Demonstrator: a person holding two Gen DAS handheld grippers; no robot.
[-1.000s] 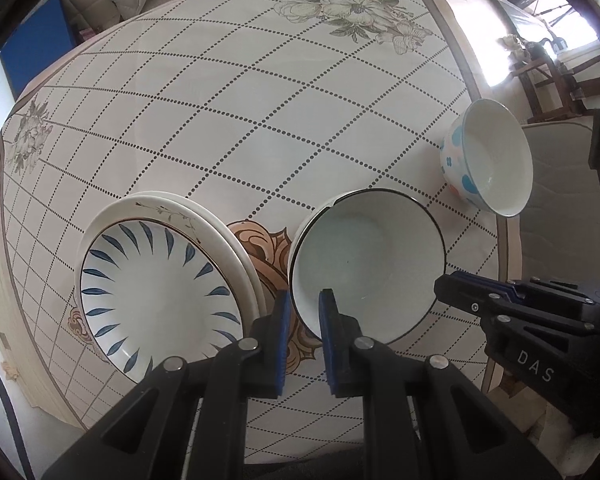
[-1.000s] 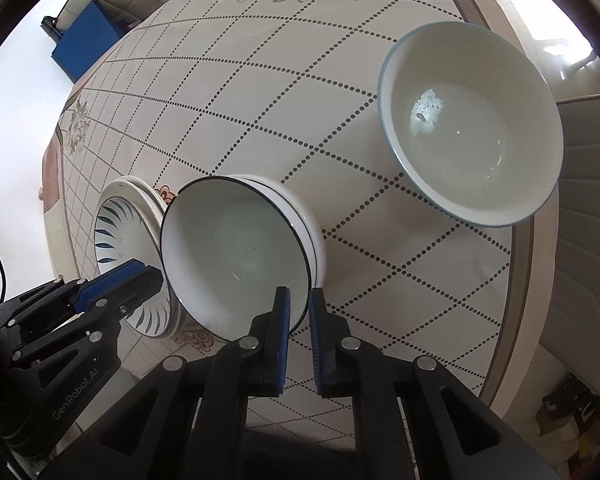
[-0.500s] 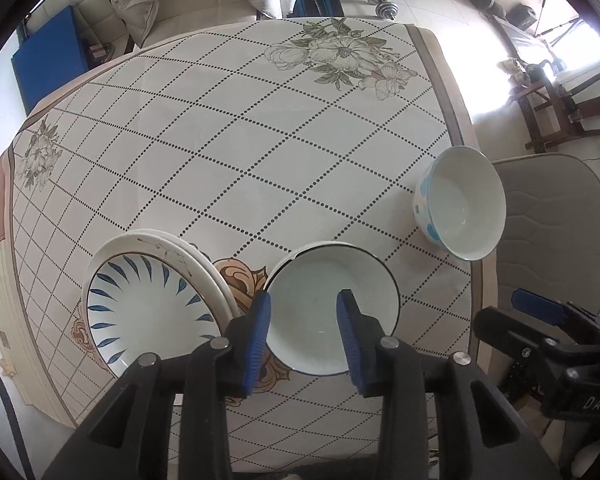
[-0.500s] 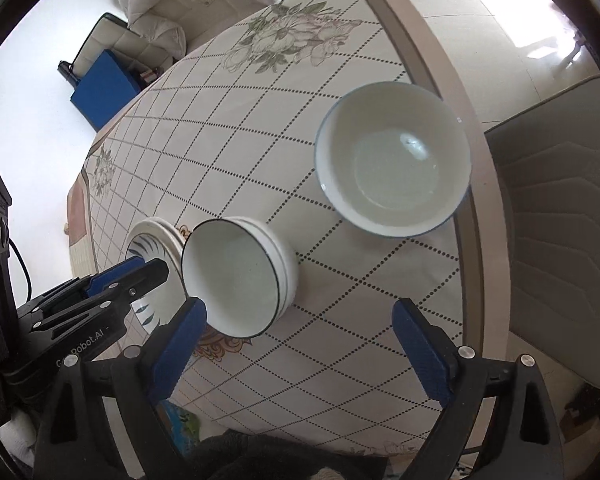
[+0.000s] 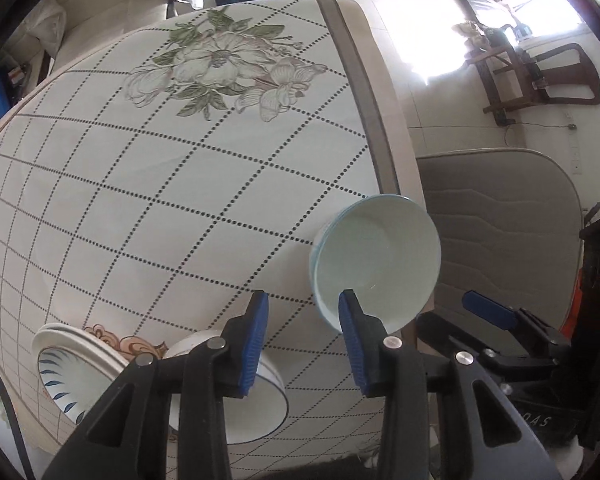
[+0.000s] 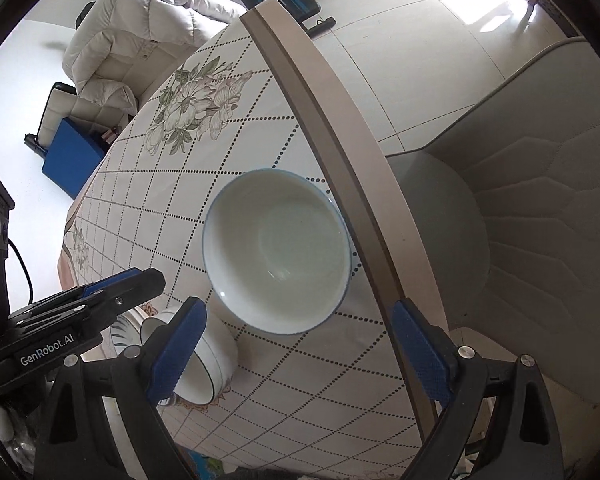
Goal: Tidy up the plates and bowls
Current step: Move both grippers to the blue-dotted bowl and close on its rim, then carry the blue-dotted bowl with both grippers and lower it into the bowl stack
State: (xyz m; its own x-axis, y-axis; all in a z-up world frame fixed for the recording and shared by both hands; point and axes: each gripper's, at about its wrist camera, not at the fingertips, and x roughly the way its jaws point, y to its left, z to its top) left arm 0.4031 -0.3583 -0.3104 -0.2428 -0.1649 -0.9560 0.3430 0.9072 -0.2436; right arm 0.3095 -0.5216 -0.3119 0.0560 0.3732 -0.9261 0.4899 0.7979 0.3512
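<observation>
A white bowl with a blue rim (image 6: 276, 250) stands alone near the table's right edge; it also shows in the left wrist view (image 5: 376, 264). A stack of dark-rimmed white bowls (image 5: 256, 404) sits near the front, partly hidden behind my fingers, and shows in the right wrist view (image 6: 202, 364). Stacked plates with blue leaf marks (image 5: 74, 372) lie to its left. My left gripper (image 5: 302, 344) is open and empty, above the table between the stack and the lone bowl. My right gripper (image 6: 296, 354) is wide open and empty, just short of the lone bowl.
The table (image 5: 180, 184) carries a checked cloth with a flower print (image 5: 220, 68). A grey padded chair (image 6: 520, 208) stands against the right edge. A sofa with white bedding (image 6: 140, 28) and a blue box (image 6: 72, 156) lie beyond the far side.
Both grippers were shut on the dark-rimmed bowl's rim, then opened and let it rest on the stack. Both have since moved right, towards the lone bowl.
</observation>
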